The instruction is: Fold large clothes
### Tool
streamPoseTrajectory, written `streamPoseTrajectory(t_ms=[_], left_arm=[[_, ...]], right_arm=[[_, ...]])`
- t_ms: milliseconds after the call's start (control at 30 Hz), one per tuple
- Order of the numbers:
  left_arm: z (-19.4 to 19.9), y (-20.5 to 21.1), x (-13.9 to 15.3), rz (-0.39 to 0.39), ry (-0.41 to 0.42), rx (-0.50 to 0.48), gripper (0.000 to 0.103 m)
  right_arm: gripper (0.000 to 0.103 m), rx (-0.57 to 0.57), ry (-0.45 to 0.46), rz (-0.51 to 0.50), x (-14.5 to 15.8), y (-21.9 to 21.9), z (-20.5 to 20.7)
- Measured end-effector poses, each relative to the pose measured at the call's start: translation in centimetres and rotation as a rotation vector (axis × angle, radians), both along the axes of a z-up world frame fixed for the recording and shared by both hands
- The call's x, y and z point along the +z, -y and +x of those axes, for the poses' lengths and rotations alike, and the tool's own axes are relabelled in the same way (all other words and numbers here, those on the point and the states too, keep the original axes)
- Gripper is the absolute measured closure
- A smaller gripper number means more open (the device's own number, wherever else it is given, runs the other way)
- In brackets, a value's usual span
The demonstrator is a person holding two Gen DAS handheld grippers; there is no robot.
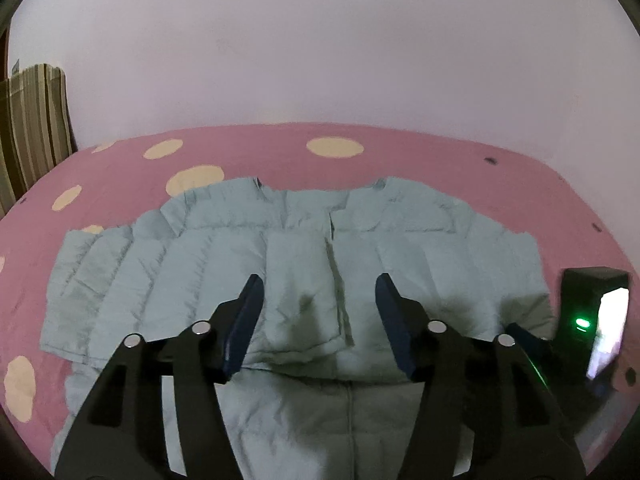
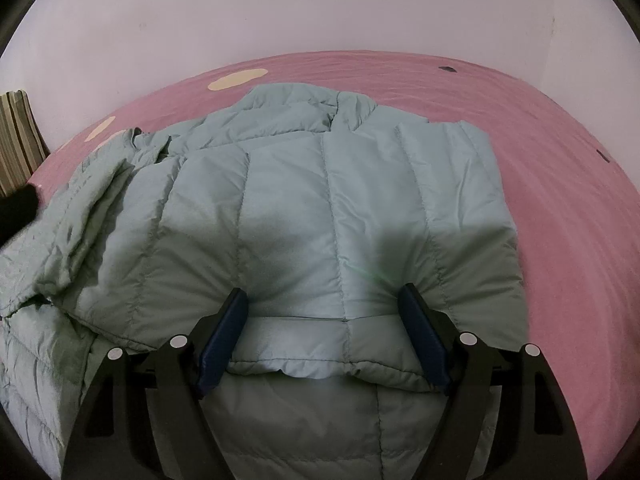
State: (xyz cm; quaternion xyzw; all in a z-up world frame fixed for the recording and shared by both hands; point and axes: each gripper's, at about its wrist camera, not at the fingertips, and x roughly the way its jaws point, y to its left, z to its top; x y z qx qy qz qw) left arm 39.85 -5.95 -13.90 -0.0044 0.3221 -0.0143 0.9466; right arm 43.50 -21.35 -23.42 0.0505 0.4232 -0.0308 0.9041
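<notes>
Pale blue puffer jacket (image 1: 296,264) spread on a pink, cream-dotted bedsheet (image 1: 420,152), both claws over it.

Ahead of the left gripper (image 1: 318,292), whose jaws stand apart with nothing between them, the jacket's folded panels lie flat; to its right sits a black device (image 1: 592,320) with a green light. The right gripper (image 2: 324,300) is spread wide, its pads (image 2: 224,336) flanking the jacket's folded edge. Beyond, a plain white wall (image 2: 320,4); far left, a striped cushion (image 1: 32,128).
</notes>
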Motion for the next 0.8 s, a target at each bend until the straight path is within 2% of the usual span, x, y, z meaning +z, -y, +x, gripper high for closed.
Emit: streamPoseTrajectory(t_ms=[33,167,333,433,600,633,667,700,733,800], left_arm=[[-0.6,-0.4,0.5,0.006,0.007,-0.001,0.037],[-2.8,-4.5,1.7,-0.005,0.029,0.047,0.033],[-4.9,-10.8,2.0,0.090,0.051,0.171,0.033],[-5.9,-14.6,1.8,0.131,0.051,0.248,0.033],[-7.1,-20.4,1.1,0.106,0.017,0.364,0.033],[-7.4,-21.4,0.8,0.099,0.009,0.383,0.033],[-7.5,-22.2,0.6,0.096,0.002,0.399,0.033],[-7.7,-22.7,0.5,0.095,-0.003,0.406,0.033],[-7.8,-23.2,0.3,0.095,-0.009,0.413,0.033],[-7.8,-24.0,0.1,0.095,-0.017,0.422,0.033]], right_arm=[[0.026,-0.001,-0.001,-0.001,0.1,-0.1,-0.1],[0.027,-0.008,0.004,-0.001,1.0,-0.2,-0.4],[0.027,-0.001,0.044,0.068,3.6,-1.6,-1.5],[0.027,0.063,0.059,0.099,5.0,-4.5,-1.2],[0.027,0.139,0.016,0.160,4.9,-9.2,1.4],[0.031,0.146,0.006,0.158,4.6,-10.3,2.1],[0.045,0.156,-0.008,0.159,4.3,-11.1,2.7],[0.053,0.171,-0.038,0.169,3.7,-12.1,3.4],[0.067,0.177,-0.059,0.177,3.3,-12.6,3.8],[0.087,0.195,-0.088,0.198,2.8,-13.6,4.4]])
